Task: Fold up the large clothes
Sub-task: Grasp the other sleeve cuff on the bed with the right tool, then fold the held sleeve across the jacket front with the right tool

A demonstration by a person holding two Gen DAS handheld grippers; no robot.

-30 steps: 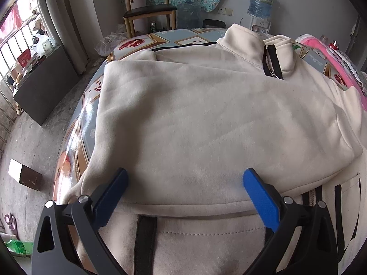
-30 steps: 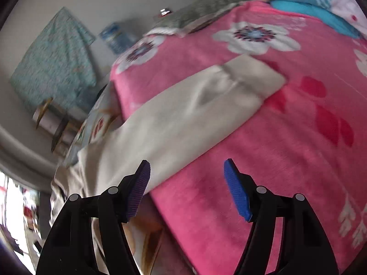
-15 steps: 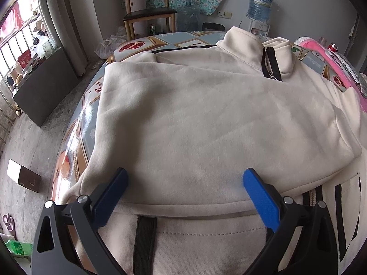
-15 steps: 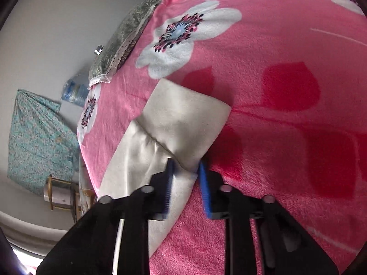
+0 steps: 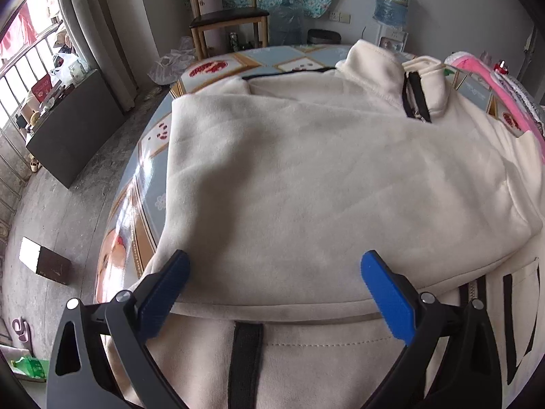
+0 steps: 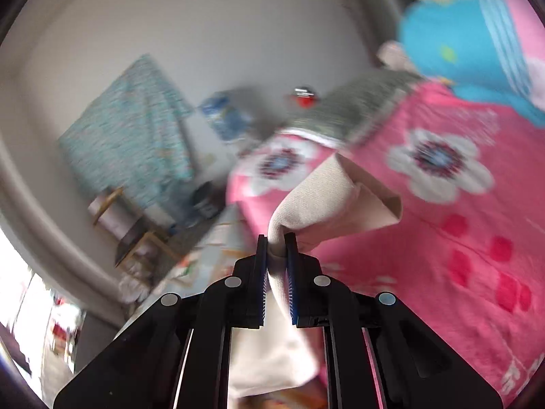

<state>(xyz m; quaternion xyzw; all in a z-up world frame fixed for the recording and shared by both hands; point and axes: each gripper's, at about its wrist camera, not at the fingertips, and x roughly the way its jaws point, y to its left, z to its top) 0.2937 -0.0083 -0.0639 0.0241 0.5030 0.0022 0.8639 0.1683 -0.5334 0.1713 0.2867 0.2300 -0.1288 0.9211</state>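
A large cream jacket with black zip trim lies spread on a patterned table, its left sleeve folded across the body. My left gripper is open and empty, hovering over the jacket's lower half. In the right wrist view my right gripper is shut on the cuff end of the jacket's other sleeve and holds it lifted above a pink flowered blanket. That view is blurred.
A wooden chair and a water dispenser stand beyond the table. A dark cabinet is at the left by the window. The pink blanket's edge lies at the table's right. Blue pillows lie on the bed.
My right gripper came down on the sleeve cuff, shut on it, and has lifted it off the pink blanket. My left gripper has stayed open and almost still.
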